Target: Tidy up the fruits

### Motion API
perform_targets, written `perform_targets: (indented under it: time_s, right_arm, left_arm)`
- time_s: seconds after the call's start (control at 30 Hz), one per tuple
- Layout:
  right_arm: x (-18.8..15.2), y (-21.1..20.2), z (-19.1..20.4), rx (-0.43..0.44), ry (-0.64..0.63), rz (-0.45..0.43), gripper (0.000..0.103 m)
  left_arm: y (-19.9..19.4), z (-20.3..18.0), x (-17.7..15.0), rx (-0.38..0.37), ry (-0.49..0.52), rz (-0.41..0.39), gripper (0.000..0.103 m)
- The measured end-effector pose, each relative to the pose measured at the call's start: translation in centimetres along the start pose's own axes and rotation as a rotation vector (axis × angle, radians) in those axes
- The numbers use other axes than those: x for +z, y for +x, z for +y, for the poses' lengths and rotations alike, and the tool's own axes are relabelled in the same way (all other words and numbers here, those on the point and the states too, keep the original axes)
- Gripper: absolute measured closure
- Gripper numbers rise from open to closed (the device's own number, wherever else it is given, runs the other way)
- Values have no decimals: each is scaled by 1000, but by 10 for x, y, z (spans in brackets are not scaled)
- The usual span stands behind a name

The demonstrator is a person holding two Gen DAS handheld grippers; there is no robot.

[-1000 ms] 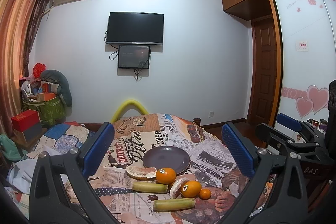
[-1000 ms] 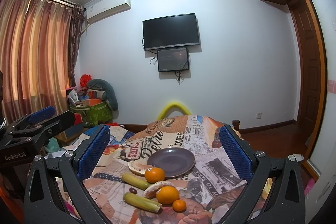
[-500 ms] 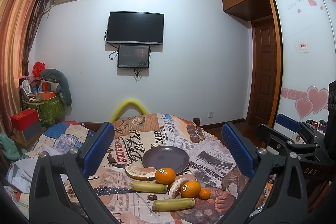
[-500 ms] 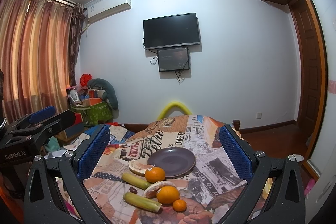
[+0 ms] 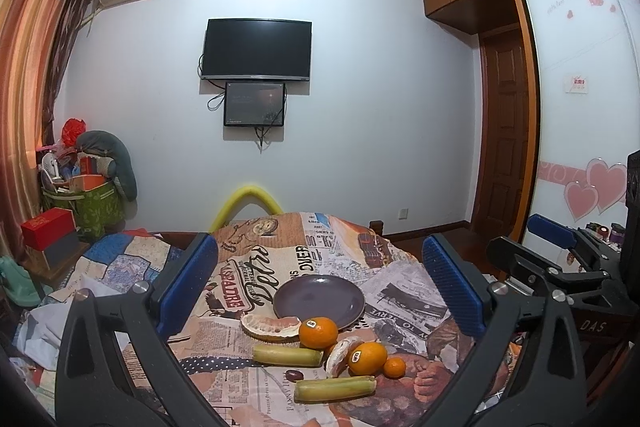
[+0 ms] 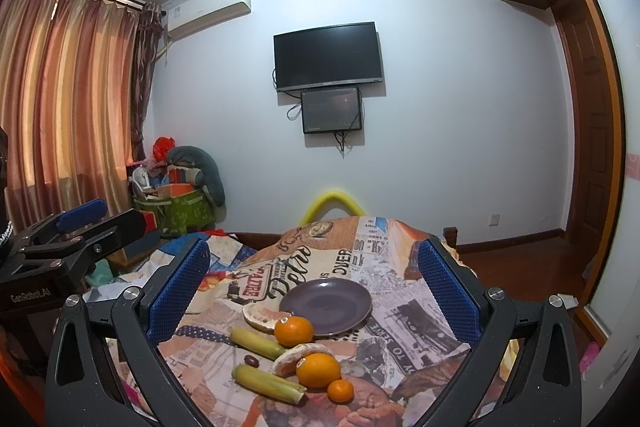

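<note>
Both tools, left tool (image 5: 320, 283) and right tool (image 6: 314, 287), gape wide above the fruit beside the plate (image 5: 319, 301).

Right gripper (image 6: 312, 291) fingers (image 6: 178, 291) spread wide above 3 oranges (image 6: 318, 369) beside a plate (image 6: 325, 307).

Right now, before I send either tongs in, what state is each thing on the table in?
Left tongs: open, holding nothing.
Right tongs: open, holding nothing.
Purple plate: upright, nothing on it.
Far orange: whole, stickered, at the plate's near rim.
Near orange: whole, stickered.
Small orange: whole.
Pomelo pieces: peeled, lying open.
Two green stalks: lying flat.
</note>
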State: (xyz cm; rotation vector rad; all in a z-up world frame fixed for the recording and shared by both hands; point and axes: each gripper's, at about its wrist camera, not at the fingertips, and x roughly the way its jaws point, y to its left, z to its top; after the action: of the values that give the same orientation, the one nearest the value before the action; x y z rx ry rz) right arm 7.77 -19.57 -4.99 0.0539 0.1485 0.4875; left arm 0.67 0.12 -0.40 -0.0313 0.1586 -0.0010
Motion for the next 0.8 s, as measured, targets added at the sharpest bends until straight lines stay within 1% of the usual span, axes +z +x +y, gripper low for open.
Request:
perform_targets:
  time_s: [0.07, 0.17, 0.27, 0.43, 0.63, 0.73, 0.8]
  right_arm:
    - [-3, 4, -3, 1, -2, 17, 0]
    - [-9, 11, -8, 2, -5, 44, 0]
    - [-19, 18, -16, -12, -16, 82, 0]
    - [-41, 36, -27, -32, -36, 172, 0]
    - [-74, 68, -41, -30, -16, 333, 0]
    - [-94, 85, -48, 1, 27, 426, 0]
    - [-100, 92, -51, 15, 46, 470, 0]
  left_arm:
    - [6, 2, 0, -1, 7, 17, 0]
    - [21, 9, -5, 5, 17, 63, 0]
    - [42, 21, -13, 27, 32, 130, 0]
    - [76, 39, -36, 24, 20, 247, 0]
    - [119, 48, -78, 6, 28, 415, 0]
    - [138, 50, -100, -11, 34, 495, 0]
    - [148, 50, -114, -18, 36, 544, 0]
